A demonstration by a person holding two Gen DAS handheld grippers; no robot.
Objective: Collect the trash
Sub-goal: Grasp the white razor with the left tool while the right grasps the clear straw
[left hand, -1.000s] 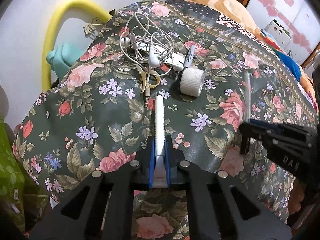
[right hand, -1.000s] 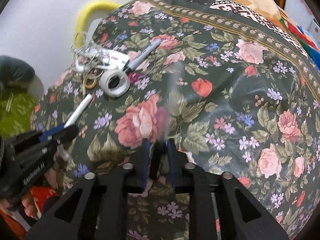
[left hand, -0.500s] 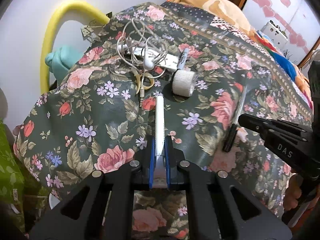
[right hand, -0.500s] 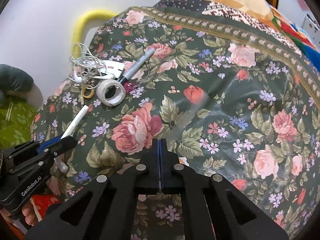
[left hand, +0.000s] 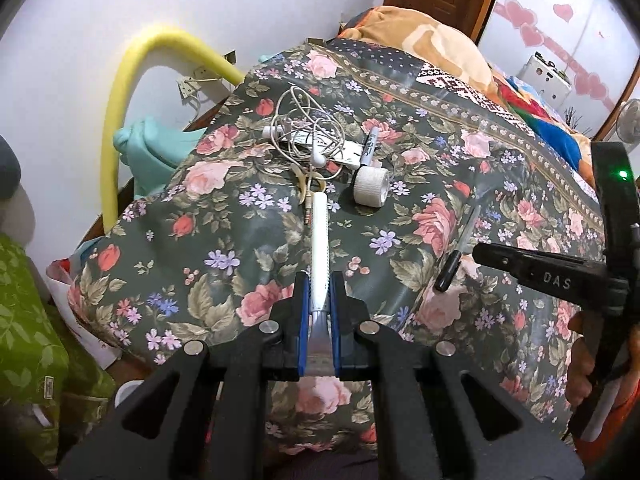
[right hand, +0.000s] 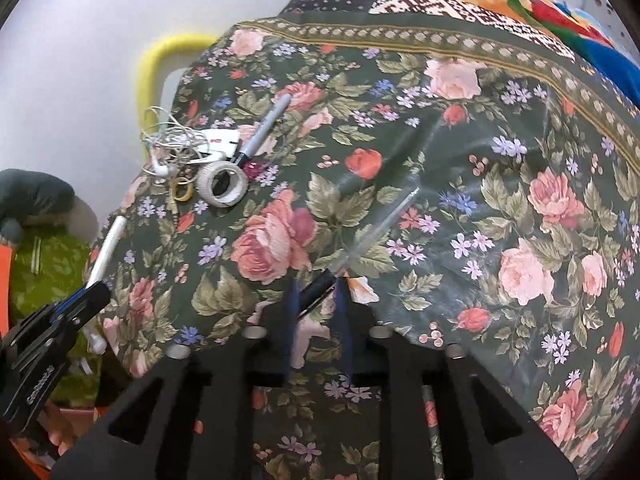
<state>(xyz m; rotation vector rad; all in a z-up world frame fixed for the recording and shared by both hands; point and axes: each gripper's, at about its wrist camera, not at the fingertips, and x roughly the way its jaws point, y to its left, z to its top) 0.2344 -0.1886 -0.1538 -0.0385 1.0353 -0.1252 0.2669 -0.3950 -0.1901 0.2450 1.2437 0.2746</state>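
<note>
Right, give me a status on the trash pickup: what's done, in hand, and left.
Done: nothing visibly binned; no bin in view. In hand: the left gripper clamps a white pen; the right gripper has just been opening its jaws around a clear pen on the bedspread, not gripping it. Left: earphones, marker, tape roll.

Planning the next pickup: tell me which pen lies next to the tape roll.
The black-capped grey marker, beside the tape roll. The white pen is clamped in the left tool; the clear pen lies apart.
</note>
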